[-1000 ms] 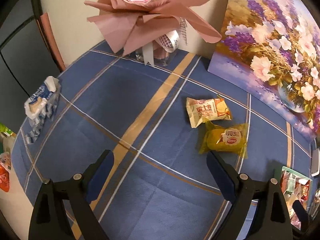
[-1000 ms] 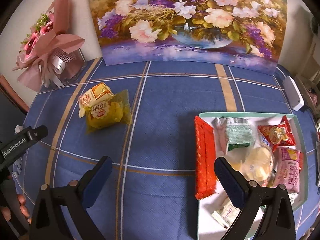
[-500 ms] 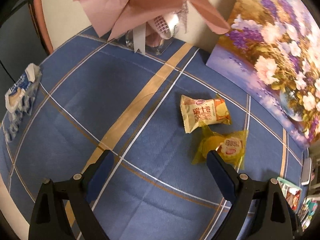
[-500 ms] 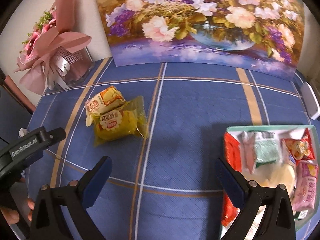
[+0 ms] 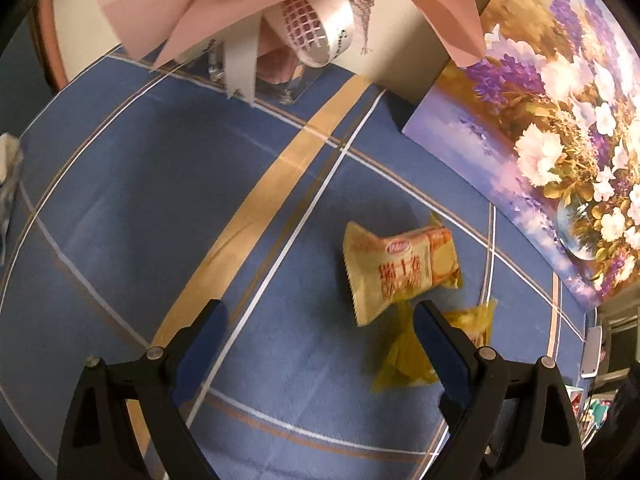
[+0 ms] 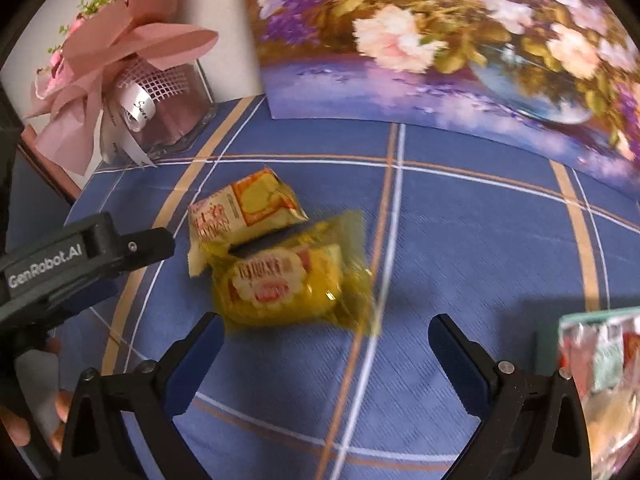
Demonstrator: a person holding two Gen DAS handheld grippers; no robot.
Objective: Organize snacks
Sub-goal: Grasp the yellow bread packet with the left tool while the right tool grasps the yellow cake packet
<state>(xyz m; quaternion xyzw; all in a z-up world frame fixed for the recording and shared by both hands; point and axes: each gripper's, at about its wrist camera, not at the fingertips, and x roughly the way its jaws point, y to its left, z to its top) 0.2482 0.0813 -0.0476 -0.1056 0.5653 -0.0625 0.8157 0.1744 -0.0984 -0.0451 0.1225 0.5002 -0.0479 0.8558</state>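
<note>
Approach step: right claw (image 6: 324, 344), spread and empty, hovers just short of the yellow cake packet (image 6: 288, 280); left claw (image 5: 320, 328) is likewise spread. Next: advance, straddle packet, close.

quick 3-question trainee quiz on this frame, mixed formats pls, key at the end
1. True or false: the right gripper is shut on the yellow snack packet.
2. Multiple choice: the cream-orange snack packet and the yellow one are A) stacked inside the tray, B) touching each other on the blue tablecloth, C) far apart at opposite table edges.
3. Fill in: the pink bouquet stands to the ___ of the flower painting in the right wrist view.

Key: 1 false, both the right and the left gripper are open and empty; 2 B; 3 left.
</note>
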